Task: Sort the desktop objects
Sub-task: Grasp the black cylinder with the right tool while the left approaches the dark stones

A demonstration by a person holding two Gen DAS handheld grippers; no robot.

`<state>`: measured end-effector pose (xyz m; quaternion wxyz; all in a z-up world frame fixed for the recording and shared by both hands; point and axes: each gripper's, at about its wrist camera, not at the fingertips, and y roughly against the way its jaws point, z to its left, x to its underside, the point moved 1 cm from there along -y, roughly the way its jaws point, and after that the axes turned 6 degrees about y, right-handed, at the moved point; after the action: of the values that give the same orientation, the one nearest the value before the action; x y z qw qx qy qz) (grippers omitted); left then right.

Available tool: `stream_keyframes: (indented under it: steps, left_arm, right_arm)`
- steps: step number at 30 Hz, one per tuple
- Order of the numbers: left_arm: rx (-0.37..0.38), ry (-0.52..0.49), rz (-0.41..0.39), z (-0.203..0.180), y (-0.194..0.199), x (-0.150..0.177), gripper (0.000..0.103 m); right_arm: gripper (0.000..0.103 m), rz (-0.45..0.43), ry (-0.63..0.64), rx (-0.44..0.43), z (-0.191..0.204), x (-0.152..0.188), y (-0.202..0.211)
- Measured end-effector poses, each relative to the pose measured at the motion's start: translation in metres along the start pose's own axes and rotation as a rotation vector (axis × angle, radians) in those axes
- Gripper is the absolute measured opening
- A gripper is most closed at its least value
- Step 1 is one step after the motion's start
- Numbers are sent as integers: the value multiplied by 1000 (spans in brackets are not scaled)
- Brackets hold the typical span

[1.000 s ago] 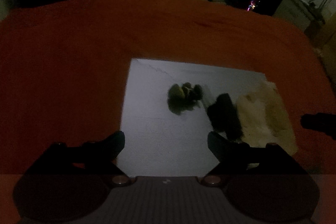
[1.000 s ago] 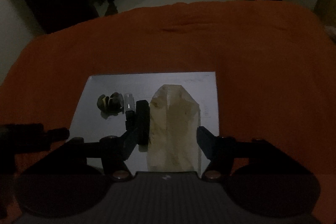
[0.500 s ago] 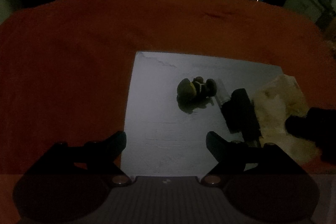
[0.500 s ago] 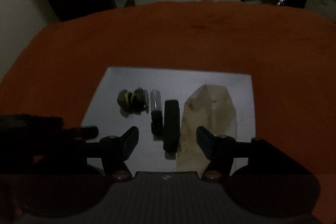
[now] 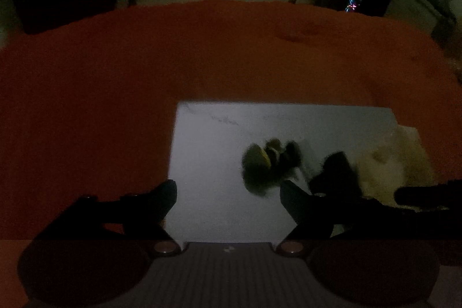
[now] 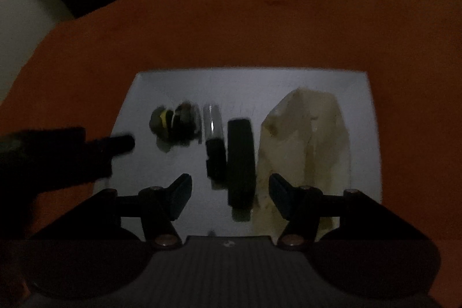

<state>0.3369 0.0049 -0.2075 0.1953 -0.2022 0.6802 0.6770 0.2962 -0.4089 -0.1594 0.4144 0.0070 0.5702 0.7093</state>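
A white sheet lies on the orange cloth. On it lie, left to right, a small dark-and-yellow clump, a slim grey-and-black stick, a long black bar and a cream crumpled cloth. My right gripper is open, hovering just short of the black bar. My left gripper is open and empty over the sheet's left part, the clump ahead to its right. The bar and cream cloth also show there.
The scene is very dim. The left gripper shows as a dark shape at the left of the right wrist view; the right gripper's tip shows at the right of the left wrist view. Dark furniture and floor lie beyond the table's far edge.
My right gripper has shifted left, from over the cream cloth to facing the black bar. My left gripper has moved right and closer to the clump. Both stay open.
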Motion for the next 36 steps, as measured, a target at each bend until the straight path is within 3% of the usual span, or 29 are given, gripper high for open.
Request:
stream_keyframes:
  steps: [2, 9, 17, 21, 23, 25, 26, 36]
  left_arm:
    - [8, -53, -39, -2, -5, -2, 77]
    - [141, -233, -90, -15, -15, -6, 76]
    - [126, -293, -60, -23, -34, 2, 76]
    - [126, -278, -49, -20, -41, 1, 76]
    - [127, -294, -40, -22, -43, 2, 76]
    - [122, -316, -29, -25, -47, 3, 76]
    - [120, -327, -23, -27, -49, 4, 76]
    - [113, -369, 3, -38, -57, 8, 76]
  right_arm:
    - [63, 5, 8, 1, 1, 1, -5]
    - [63, 27, 27, 36, 4, 1, -17]
    - [63, 58, 83, 97, 9, 4, -32]
    - [63, 63, 85, 101, 7, 5, -32]
    - [57, 65, 86, 104, 5, 5, -32]
    - [40, 67, 87, 106, 4, 6, -32]
    - [37, 68, 87, 107, 3, 6, -33]
    - [28, 67, 54, 97, -4, 10, -28]
